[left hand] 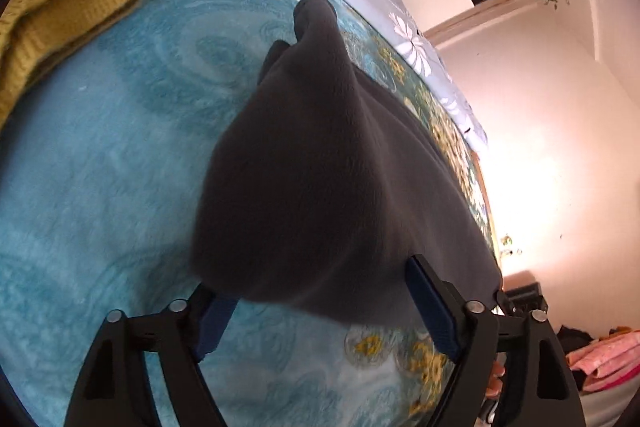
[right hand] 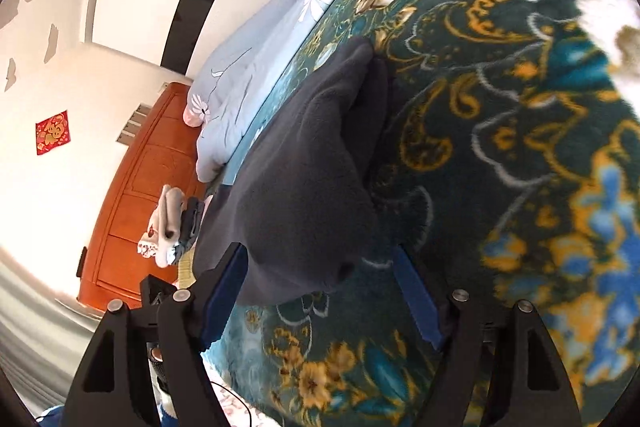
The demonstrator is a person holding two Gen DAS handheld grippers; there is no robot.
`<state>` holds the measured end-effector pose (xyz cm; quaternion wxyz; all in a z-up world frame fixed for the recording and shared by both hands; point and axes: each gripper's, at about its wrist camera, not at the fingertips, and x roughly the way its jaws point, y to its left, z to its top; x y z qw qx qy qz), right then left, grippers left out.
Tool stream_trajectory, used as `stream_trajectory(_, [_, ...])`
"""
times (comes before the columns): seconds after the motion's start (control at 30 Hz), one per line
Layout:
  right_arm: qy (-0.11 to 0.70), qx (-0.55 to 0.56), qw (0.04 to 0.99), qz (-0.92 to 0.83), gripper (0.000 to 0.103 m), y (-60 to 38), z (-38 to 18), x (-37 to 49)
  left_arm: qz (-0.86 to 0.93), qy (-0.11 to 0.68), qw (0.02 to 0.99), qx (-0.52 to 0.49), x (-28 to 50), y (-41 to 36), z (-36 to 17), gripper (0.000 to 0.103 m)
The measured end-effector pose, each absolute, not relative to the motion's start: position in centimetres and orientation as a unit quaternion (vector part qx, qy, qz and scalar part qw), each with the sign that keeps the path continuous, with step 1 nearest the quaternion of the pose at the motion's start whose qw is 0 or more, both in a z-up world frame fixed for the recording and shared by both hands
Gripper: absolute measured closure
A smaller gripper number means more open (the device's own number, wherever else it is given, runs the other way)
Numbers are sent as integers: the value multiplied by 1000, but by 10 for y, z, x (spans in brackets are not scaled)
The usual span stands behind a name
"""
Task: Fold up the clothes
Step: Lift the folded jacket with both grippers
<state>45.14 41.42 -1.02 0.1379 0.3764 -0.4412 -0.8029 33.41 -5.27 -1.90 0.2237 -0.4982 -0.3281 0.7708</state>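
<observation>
A dark grey fleece garment [left hand: 320, 167] lies bunched on the teal floral blanket [left hand: 100, 167] that covers the bed. In the left wrist view its near edge droops between the fingers of my left gripper [left hand: 310, 275]. The jaws stand wide apart, and the blue pads [left hand: 432, 311] do not press on the cloth. In the right wrist view the same garment [right hand: 304, 187] runs away from me over the darker part of the blanket [right hand: 520, 147]. One corner rests between the spread fingers of my right gripper [right hand: 316, 251], which is open too.
A folded mustard knit sweater [left hand: 60, 19] lies at the far left of the bed. A pale blue floral quilt [right hand: 256, 67] runs along the far side. A stack of folded clothes [right hand: 168, 227] sits by the wooden headboard [right hand: 136, 195]. Pink cloth [left hand: 604, 359] lies off the bed.
</observation>
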Motion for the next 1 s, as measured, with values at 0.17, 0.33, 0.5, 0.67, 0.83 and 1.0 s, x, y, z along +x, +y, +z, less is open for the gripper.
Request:
stream_trajectory(0.17, [-468, 348, 140, -800, 26, 402, -16, 435, 786, -337, 223, -468, 321, -45, -17, 15])
stream_trajectory(0.33, [-454, 347, 120, -812, 25, 391, -16, 414, 787, -347, 231, -455, 304, -41, -21, 15])
stream_trajectory(0.5, [-449, 347, 113, -816, 25, 387, -15, 404, 796, -346, 214, -448, 298, -30, -17, 15])
stream_trajectory(0.67, [-449, 349, 90, -818, 30, 380, -9, 408, 798, -348, 183, -457, 301, -35, -15, 36])
stream_trajectory(0.83, [-440, 349, 72, -824, 43, 371, 5, 415, 799, -340, 188, -458, 300, -36, -1, 52])
stream_trajectory(1.0, [-428, 336, 71, -836, 49, 362, 33, 423, 818, -324, 221, -421, 305, -47, 39, 54])
